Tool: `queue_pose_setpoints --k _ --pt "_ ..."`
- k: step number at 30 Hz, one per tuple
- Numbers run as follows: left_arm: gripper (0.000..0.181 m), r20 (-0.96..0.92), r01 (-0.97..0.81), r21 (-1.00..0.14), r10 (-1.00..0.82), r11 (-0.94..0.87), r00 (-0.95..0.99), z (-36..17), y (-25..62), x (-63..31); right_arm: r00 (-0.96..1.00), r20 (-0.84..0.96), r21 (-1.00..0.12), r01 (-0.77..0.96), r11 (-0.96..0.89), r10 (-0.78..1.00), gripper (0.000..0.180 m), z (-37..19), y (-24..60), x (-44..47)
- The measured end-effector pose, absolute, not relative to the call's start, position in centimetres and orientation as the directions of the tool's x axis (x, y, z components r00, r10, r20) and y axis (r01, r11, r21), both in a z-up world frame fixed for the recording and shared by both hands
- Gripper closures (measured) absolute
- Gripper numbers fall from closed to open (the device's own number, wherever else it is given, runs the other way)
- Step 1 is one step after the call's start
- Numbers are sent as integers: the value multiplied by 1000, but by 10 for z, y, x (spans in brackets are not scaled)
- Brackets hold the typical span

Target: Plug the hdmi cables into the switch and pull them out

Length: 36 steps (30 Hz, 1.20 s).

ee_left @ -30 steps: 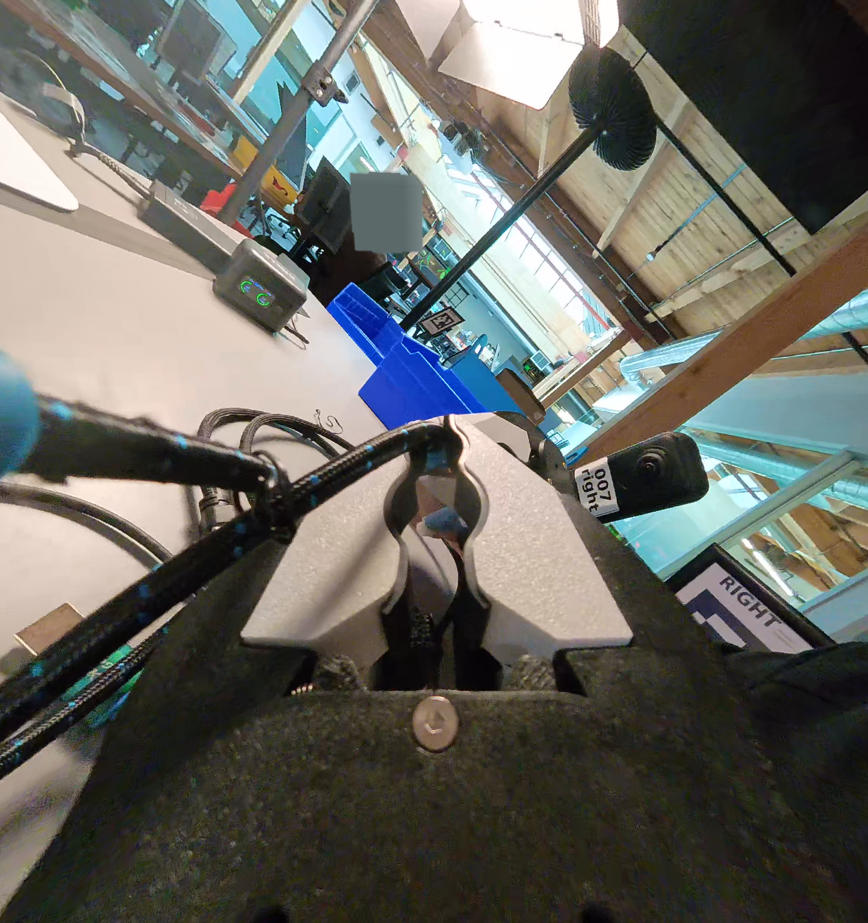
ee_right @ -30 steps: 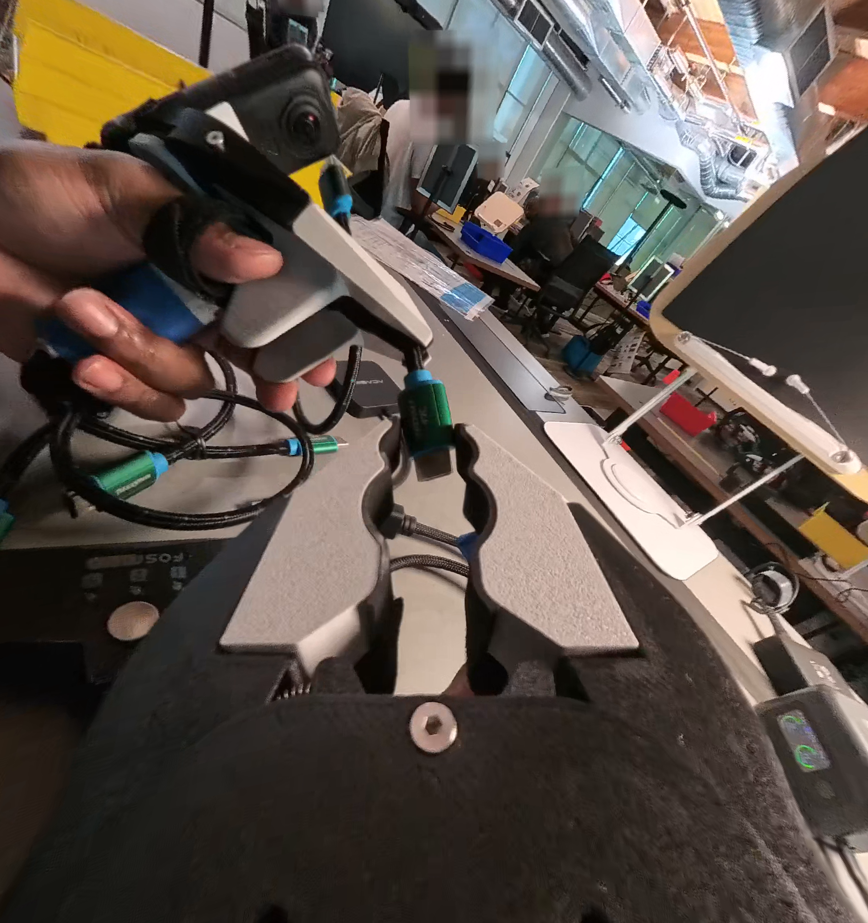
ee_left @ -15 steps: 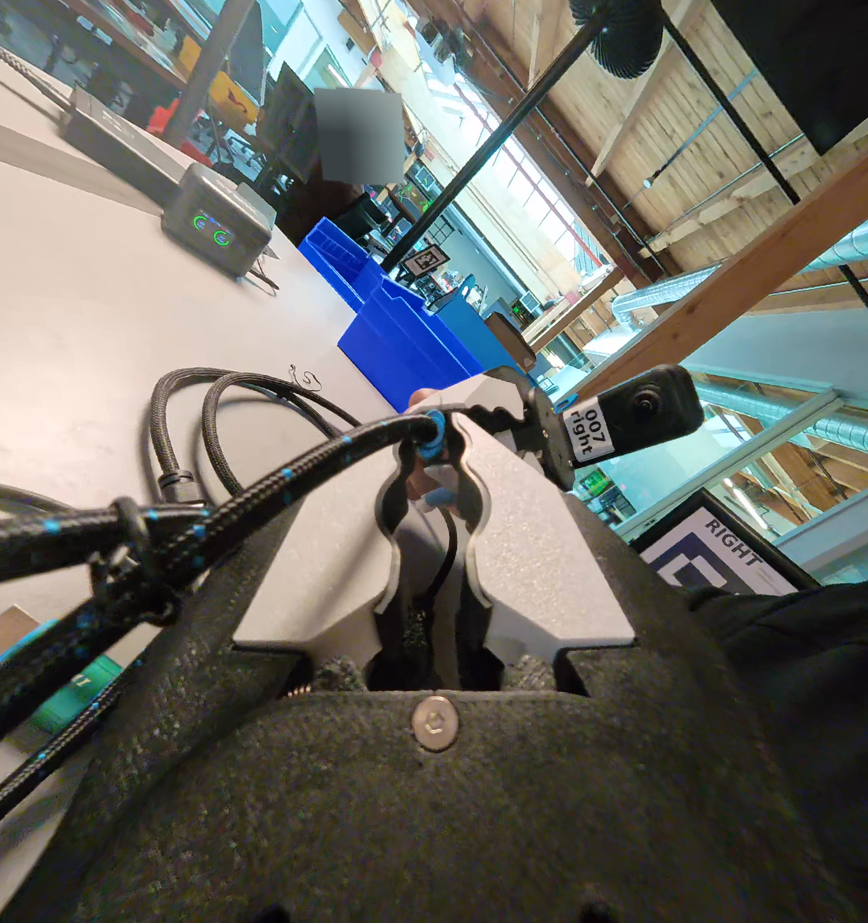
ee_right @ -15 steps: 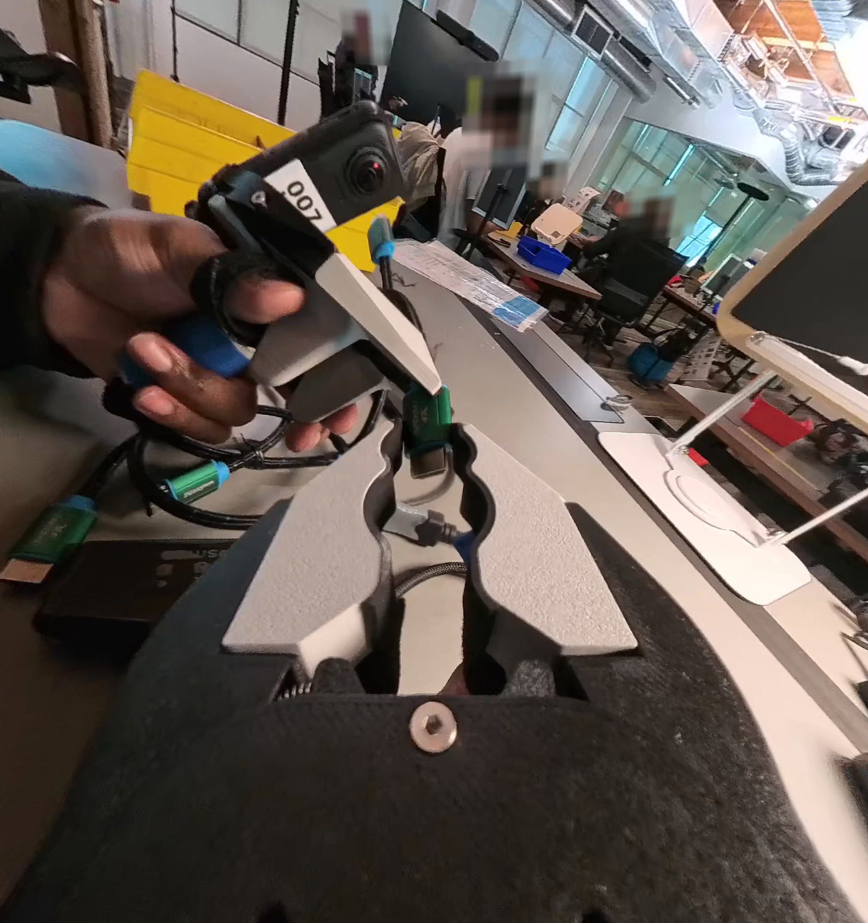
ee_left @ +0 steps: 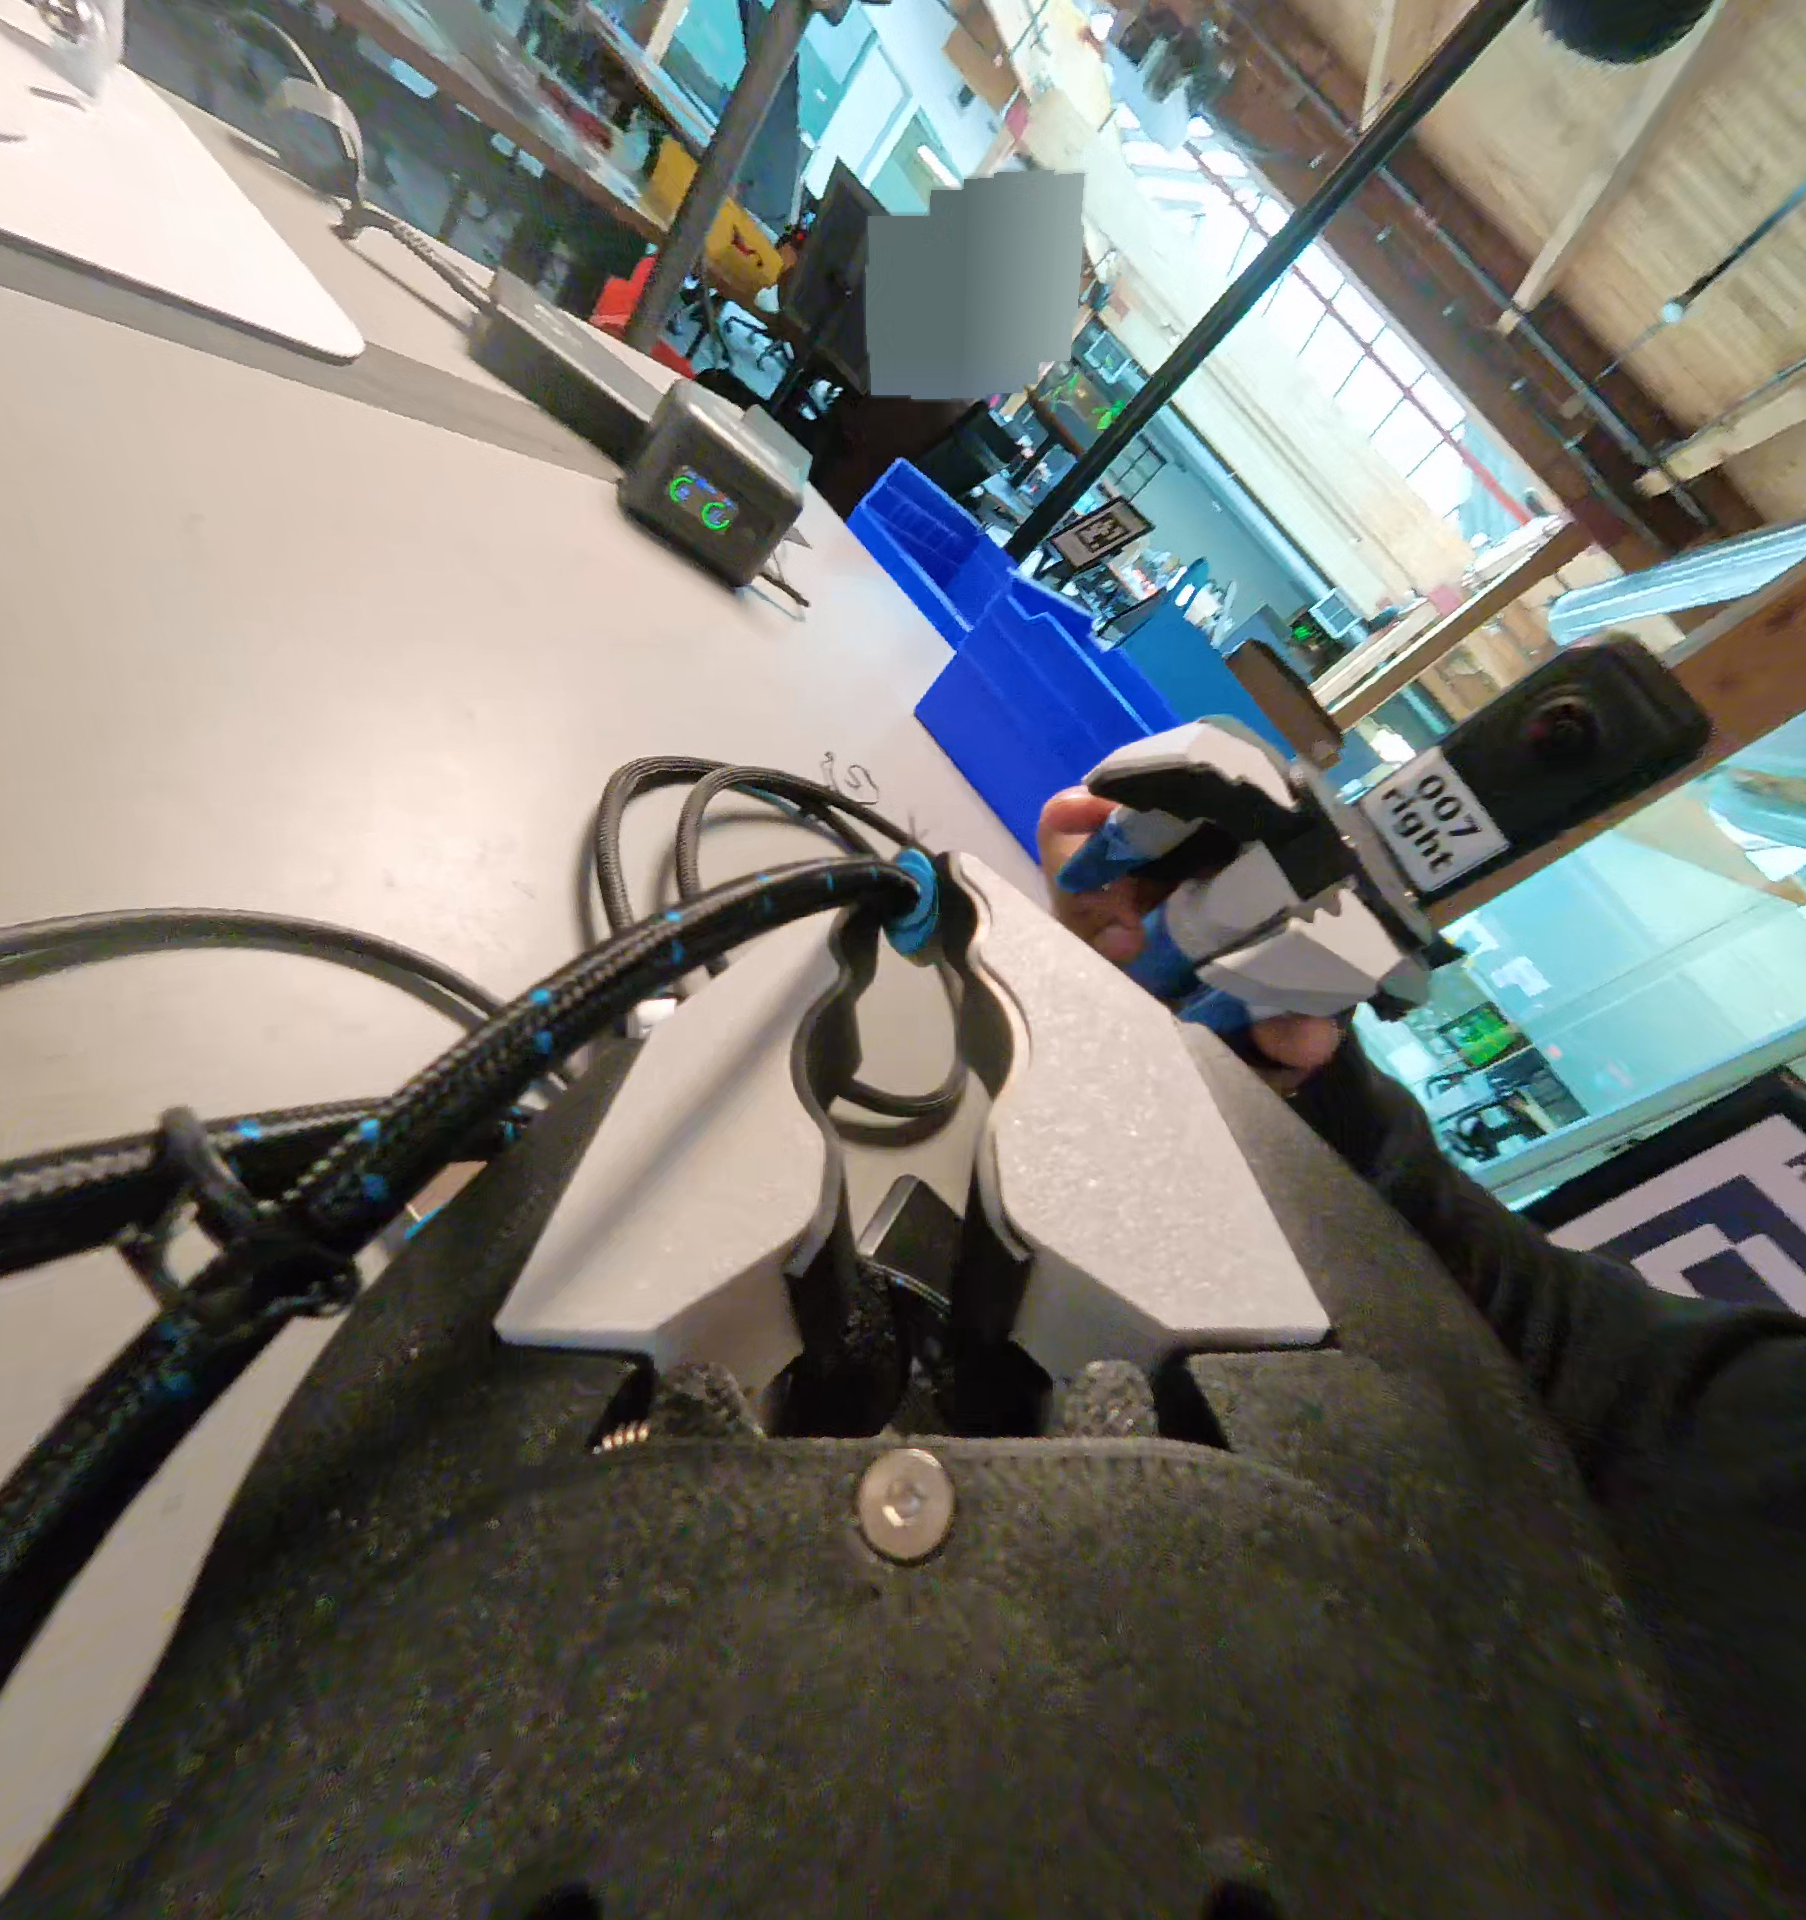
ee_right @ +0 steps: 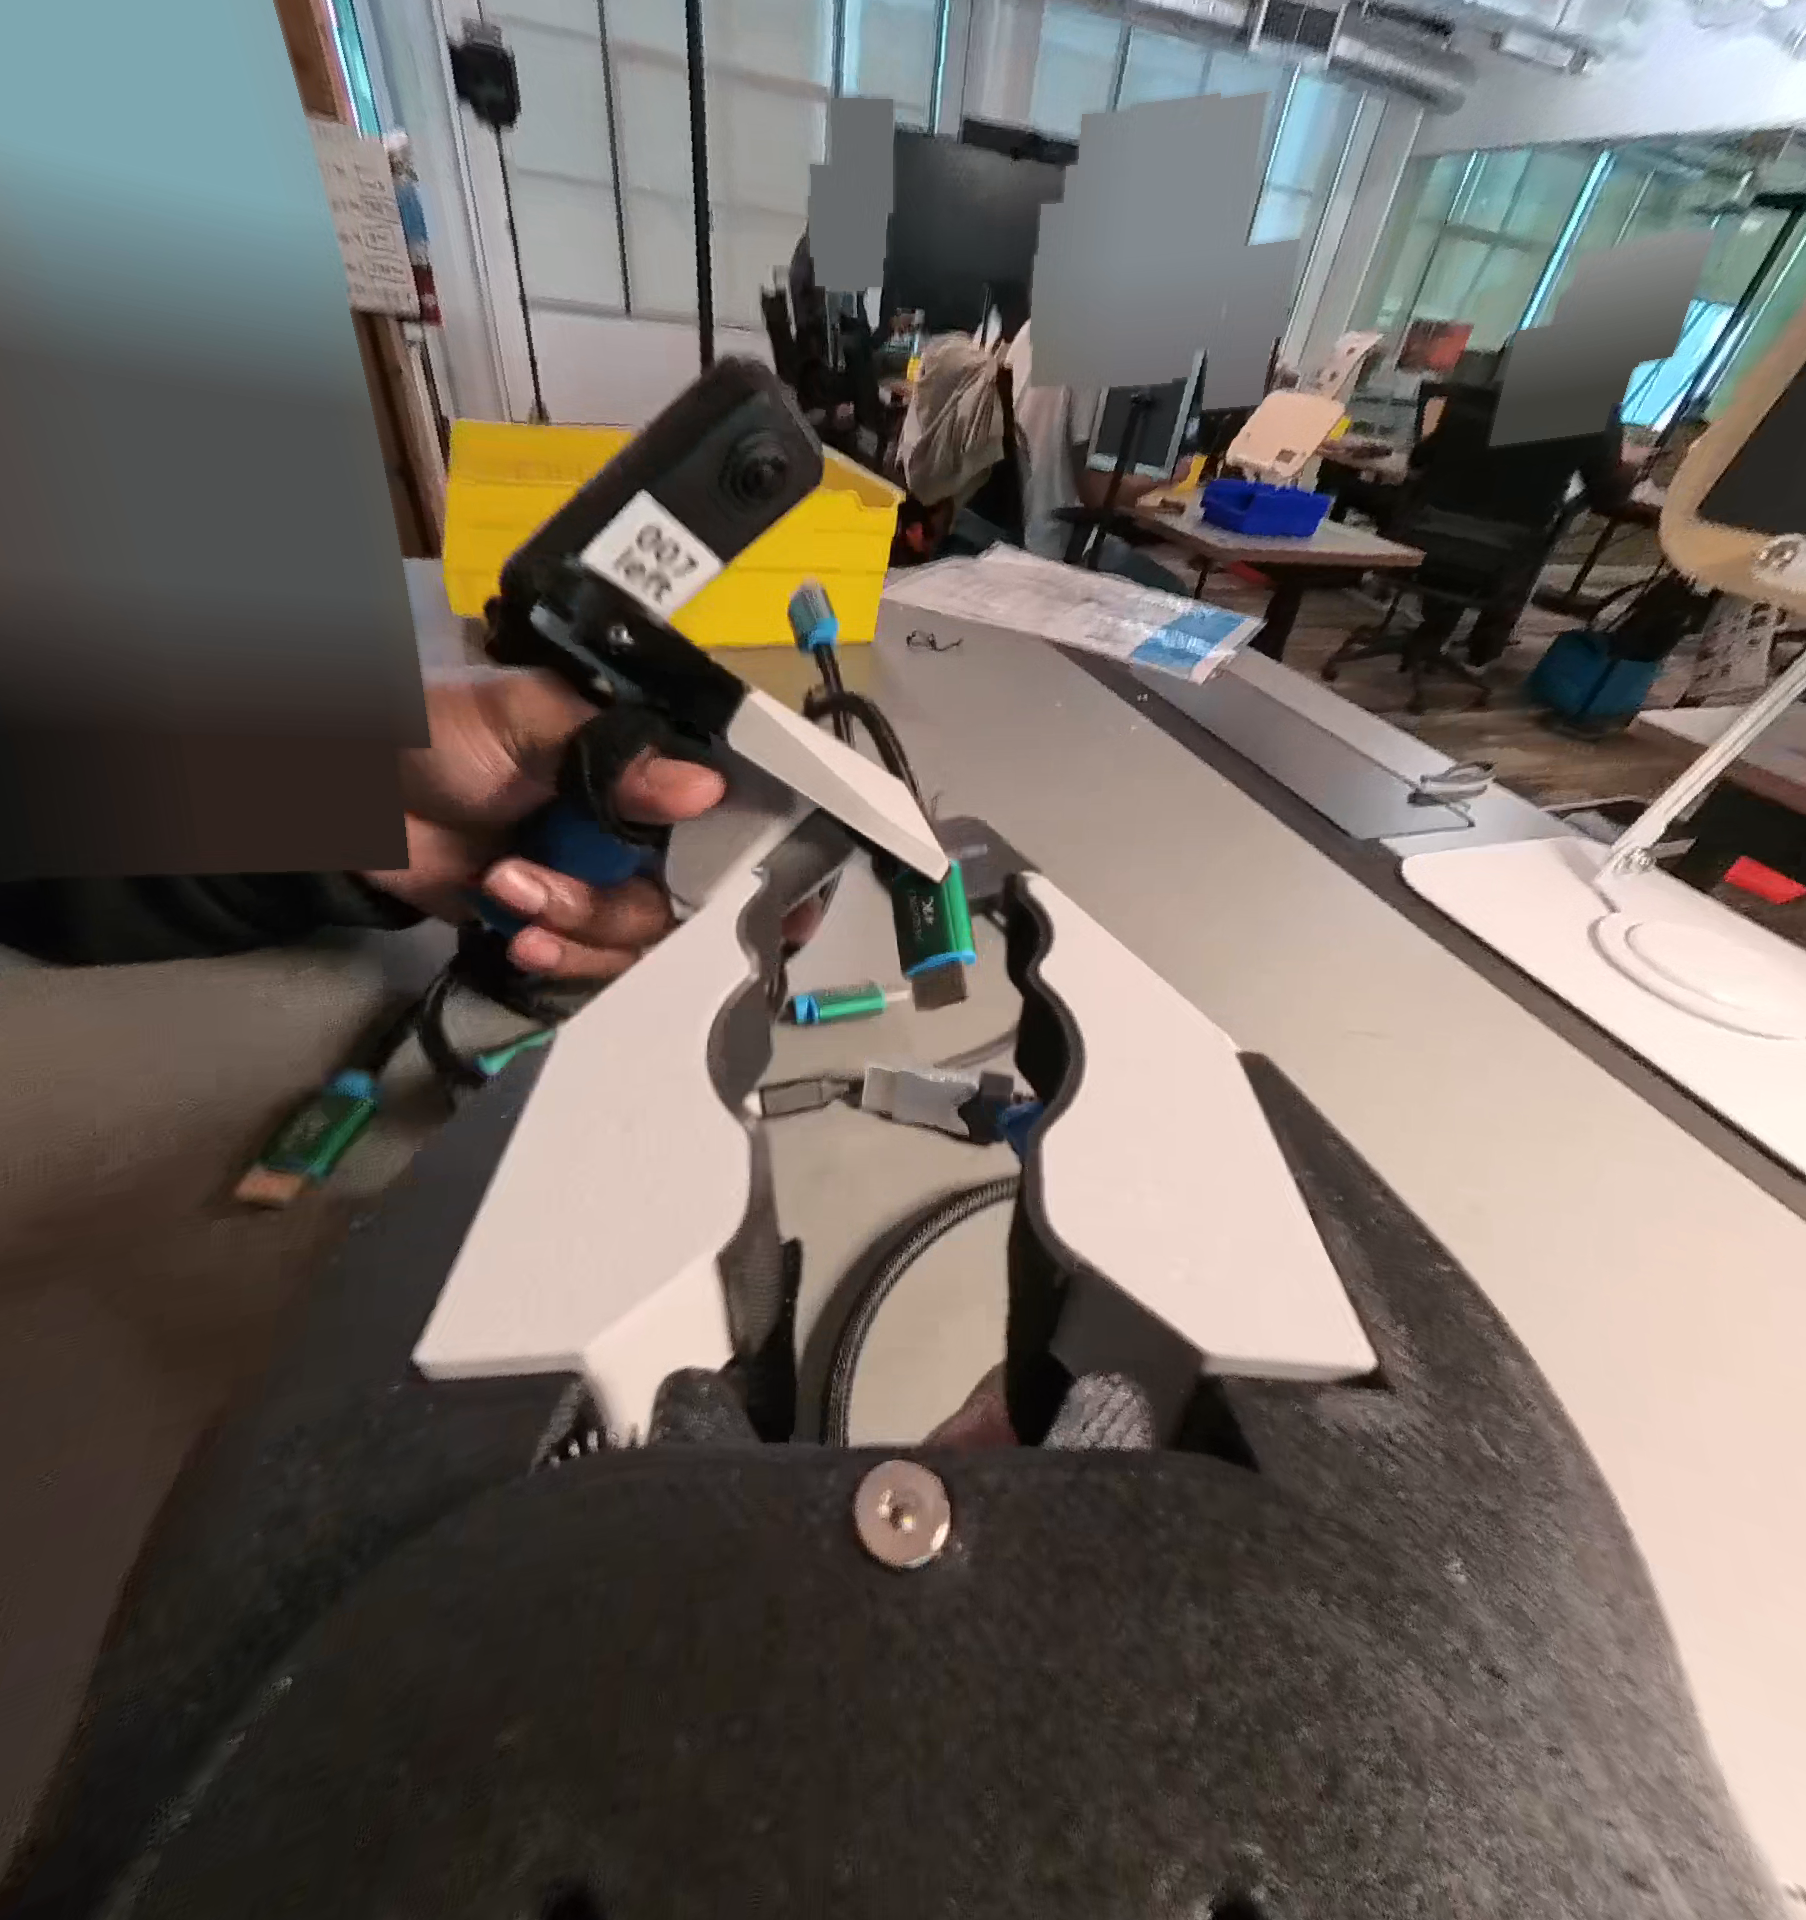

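Note:
My left gripper (ee_left: 909, 909) is shut on the neck of a black braided hdmi cable (ee_left: 525, 1023), at its blue collar; the plug is hidden past my fingers. In the right wrist view the left gripper (ee_right: 914, 857) holds that green plug (ee_right: 930, 920) tilted above the table, metal end down. My right gripper (ee_right: 894, 899) is open and empty, with the plug hanging just beyond its fingertips. It also shows in the left wrist view (ee_left: 1242, 883). A small dark box (ee_right: 972, 831), perhaps the switch, is partly hidden behind the plug. More green plugs (ee_right: 837, 1005) (ee_right: 312, 1127) lie on the table.
A grey connector (ee_right: 909, 1096) and coiled cables (ee_left: 670, 831) lie on the grey table (ee_left: 255, 675). Blue bins (ee_left: 1024, 707), a power bank with green lights (ee_left: 712, 499), a white monitor base (ee_right: 1657, 956) and a yellow bin (ee_right: 774, 561) stand around. People sit at desks behind. The grippers' ends are close to 5 centimetres from one another.
My right gripper has opened wider and drawn back, so the green plug now hangs beyond its tips. My left gripper keeps its hold and has lifted and turned.

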<state>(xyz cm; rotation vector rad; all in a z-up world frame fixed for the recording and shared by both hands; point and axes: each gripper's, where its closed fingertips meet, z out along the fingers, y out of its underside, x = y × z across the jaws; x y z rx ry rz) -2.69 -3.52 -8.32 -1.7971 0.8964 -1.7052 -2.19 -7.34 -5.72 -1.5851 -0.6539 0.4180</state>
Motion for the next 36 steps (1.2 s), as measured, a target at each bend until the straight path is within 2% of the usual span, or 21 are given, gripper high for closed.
queue_pose_setpoints --k 4,8,16,24,30,36 --pt "169 608 -170 -771 -789 -614 94 -98 -23 -32 711 129 -935 320 -154 691 118 -87 -85 -22" --pt "169 631 -148 -756 -770 -637 94 -95 -16 -38 617 85 -866 434 -248 783 114 -113 -109 -30" --pt "168 656 -95 -744 -750 -662 83 -82 -9 -44 466 101 -665 689 -289 879 116 -164 -140 -47" --pt "169 658 -21 -749 -748 -662 81 -65 0 -53 461 123 -642 712 -284 879 119 -167 -140 -45" --pt "169 663 -7 -746 -744 -666 76 -61 2 -56 518 97 -673 663 -327 850 138 -164 -134 -40" --pt "169 666 -27 -743 -743 -669 67 -64 -2 -53 550 73 -620 679 -394 832 135 -177 -134 -36"
